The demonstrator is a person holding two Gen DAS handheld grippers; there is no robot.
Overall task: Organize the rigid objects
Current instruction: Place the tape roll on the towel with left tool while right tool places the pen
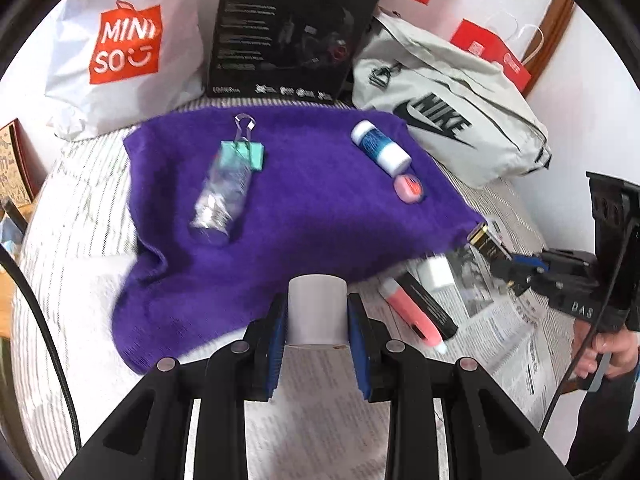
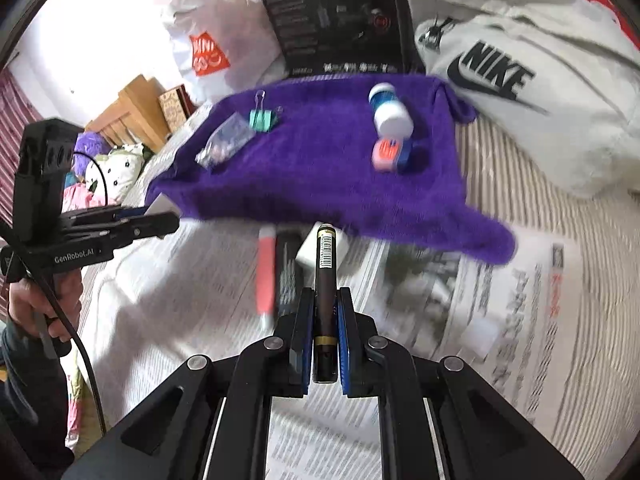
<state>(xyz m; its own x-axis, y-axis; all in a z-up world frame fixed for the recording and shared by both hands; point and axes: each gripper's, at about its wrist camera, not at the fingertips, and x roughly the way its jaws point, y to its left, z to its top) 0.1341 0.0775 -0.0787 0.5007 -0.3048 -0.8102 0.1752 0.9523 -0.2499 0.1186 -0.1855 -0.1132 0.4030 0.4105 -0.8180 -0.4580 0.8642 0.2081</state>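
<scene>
The left tongs (image 1: 317, 316) clamp a white cylinder (image 1: 317, 307) just over the near edge of the purple towel (image 1: 304, 208); the right tongs (image 2: 324, 316) pinch a dark pen-like tube (image 2: 325, 280) above newspaper (image 2: 460, 300). On the towel lie a clear bottle (image 1: 222, 192), a teal binder clip (image 1: 246, 152) — and a blue-and-white bottle (image 1: 380, 146).

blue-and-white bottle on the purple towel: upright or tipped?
Tipped. The blue-and-white bottle lies on its side on the purple towel, white ends pointing along the cloth, next to the small pink container. Both views agree.
</scene>
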